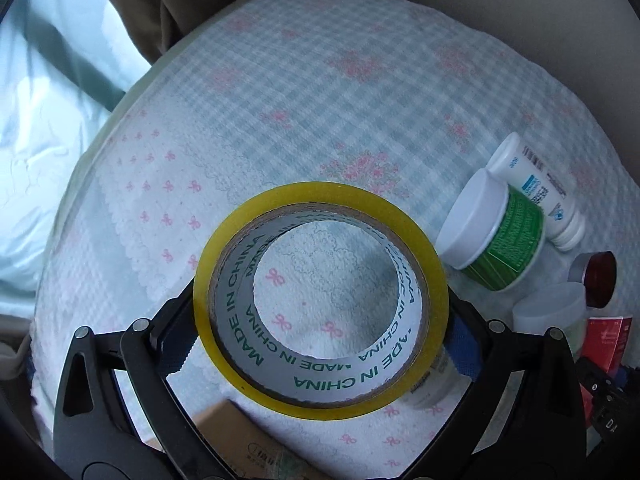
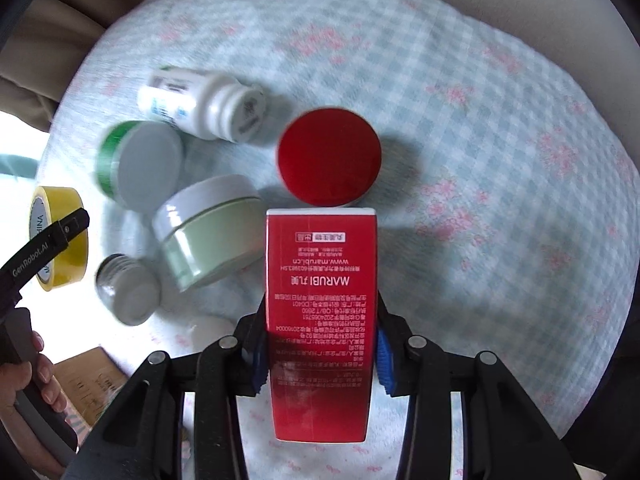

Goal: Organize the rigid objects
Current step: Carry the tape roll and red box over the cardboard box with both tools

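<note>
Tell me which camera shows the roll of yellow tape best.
The left wrist view. There the yellow tape roll fills the centre, held between the left gripper fingers, with its printed core readable. The right wrist view shows the roll only small at the left edge, partly hidden behind a black gripper finger.

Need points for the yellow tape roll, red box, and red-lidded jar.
yellow tape roll (image 1: 224,240), left wrist view, on its upper-left yellow rim.
red box (image 2: 322,280), right wrist view, on the printed front face.
red-lidded jar (image 2: 329,156), right wrist view, on the lid's centre.
</note>
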A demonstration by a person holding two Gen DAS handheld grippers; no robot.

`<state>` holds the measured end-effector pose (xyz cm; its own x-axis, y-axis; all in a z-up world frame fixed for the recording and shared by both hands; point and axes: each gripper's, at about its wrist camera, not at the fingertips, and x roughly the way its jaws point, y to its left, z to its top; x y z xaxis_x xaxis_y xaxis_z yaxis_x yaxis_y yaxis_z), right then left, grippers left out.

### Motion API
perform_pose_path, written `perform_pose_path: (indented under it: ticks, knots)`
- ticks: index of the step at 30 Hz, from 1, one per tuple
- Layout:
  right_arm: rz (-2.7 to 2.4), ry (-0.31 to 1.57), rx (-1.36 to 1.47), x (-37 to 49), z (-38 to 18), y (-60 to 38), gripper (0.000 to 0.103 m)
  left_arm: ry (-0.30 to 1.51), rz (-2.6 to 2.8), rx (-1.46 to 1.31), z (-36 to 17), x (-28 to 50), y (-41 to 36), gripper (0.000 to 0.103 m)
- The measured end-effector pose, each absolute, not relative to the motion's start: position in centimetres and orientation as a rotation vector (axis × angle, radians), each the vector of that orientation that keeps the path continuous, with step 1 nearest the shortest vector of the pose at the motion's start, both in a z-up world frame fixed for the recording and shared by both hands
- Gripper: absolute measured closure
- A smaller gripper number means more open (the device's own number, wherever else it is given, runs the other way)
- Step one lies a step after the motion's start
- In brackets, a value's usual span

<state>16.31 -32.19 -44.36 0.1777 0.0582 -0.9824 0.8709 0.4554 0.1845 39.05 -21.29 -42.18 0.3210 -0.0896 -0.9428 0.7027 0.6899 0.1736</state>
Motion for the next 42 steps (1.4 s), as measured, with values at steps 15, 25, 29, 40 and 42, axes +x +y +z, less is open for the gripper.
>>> perform_pose_path:
  ticks: [15,25,29,40,42]
  knots:
    - [-0.507,1.139,0.651,16.5,-25.3,-25.5,0.065,1.042,-0.482,0.387,-22.0,33.7,-7.9,0.003]
    - [-0.203,1.133,0.447,22.1,-18.0,-14.5,0.065,1.029,-0.261,0.205,-16.2,30.9,6.7,0.003]
    - [-0.060,1.158,0.398,24.8,-17.9,-9.6,0.065,1.058,-0.144,0.146,-16.7,30.4,12.2,0.003]
    - [0.262,1.317,0.231,31.3,-26.1,-0.8,0.065,1.207,0.085,-0.009,-24.3,29.6,21.0,0.003]
    - [0.299,1.353,0.185,32.1,-28.0,0.3,0.065,1.231,0.105,-0.034,-26.1,30.0,21.3,0.003]
